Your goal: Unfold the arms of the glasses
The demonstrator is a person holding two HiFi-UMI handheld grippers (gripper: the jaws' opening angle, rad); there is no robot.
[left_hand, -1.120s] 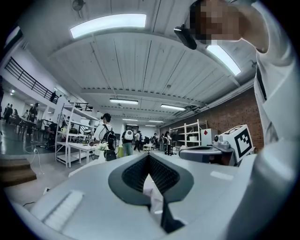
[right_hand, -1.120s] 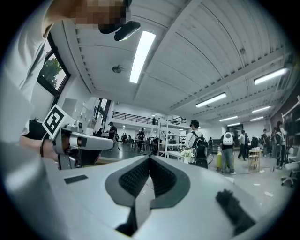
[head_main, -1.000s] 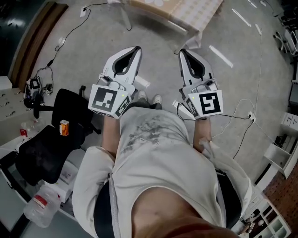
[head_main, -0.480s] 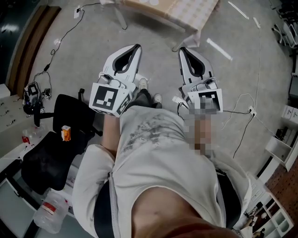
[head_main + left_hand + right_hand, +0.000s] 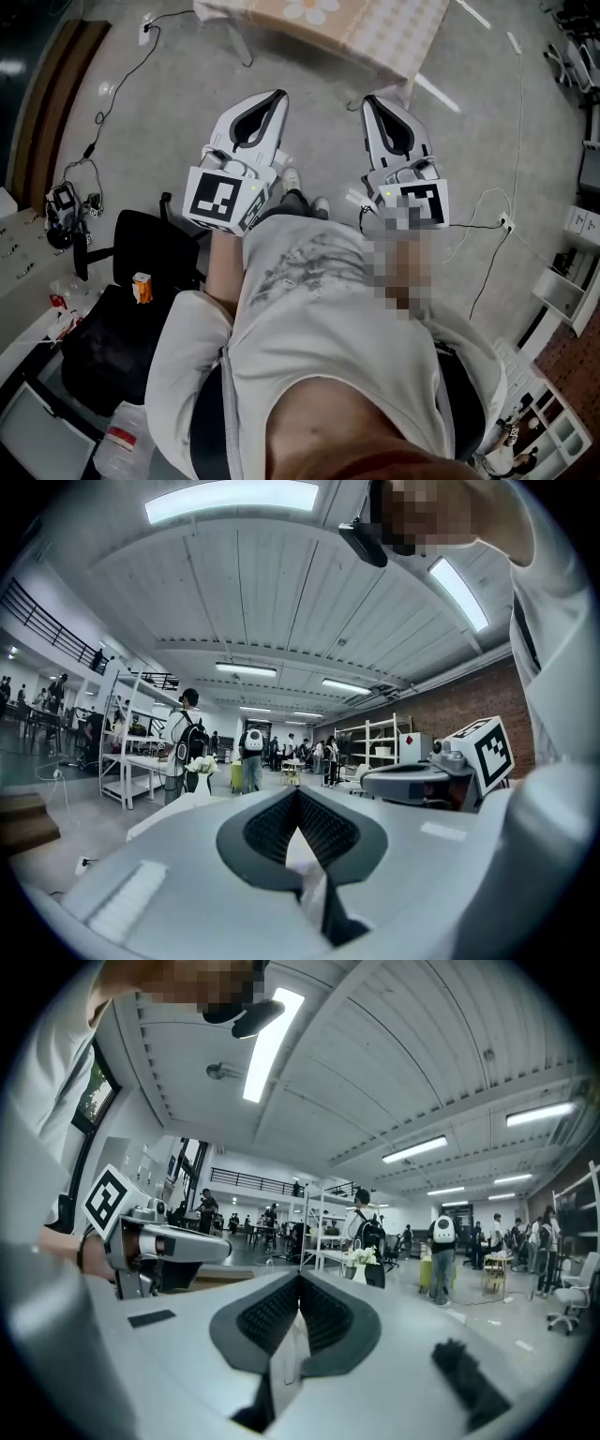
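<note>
No glasses show in any view. In the head view my left gripper point(image 5: 277, 95) and right gripper point(image 5: 367, 99) are held side by side in front of the person's body, both pointing level toward a table with a checked cloth point(image 5: 375, 33). Each one's jaws meet at the tips with nothing between them. The left gripper view looks along its shut jaws point(image 5: 297, 792) into a large hall, with the right gripper point(image 5: 436, 782) beside it. The right gripper view shows its shut jaws point(image 5: 300, 1277) and the left gripper point(image 5: 159, 1241) at the left.
A black office chair point(image 5: 122, 309) stands at the left over a plastic bottle point(image 5: 122, 450). Cables point(image 5: 487, 234) run across the grey floor. White shelves point(image 5: 562, 291) line the right edge. Ahead in the hall are a vase of flowers point(image 5: 361, 1258), racks and several people.
Both grippers have moved forward with the person toward the checked table, which now shows more at the top. The chair has slid down the picture. Jaws stay shut.
</note>
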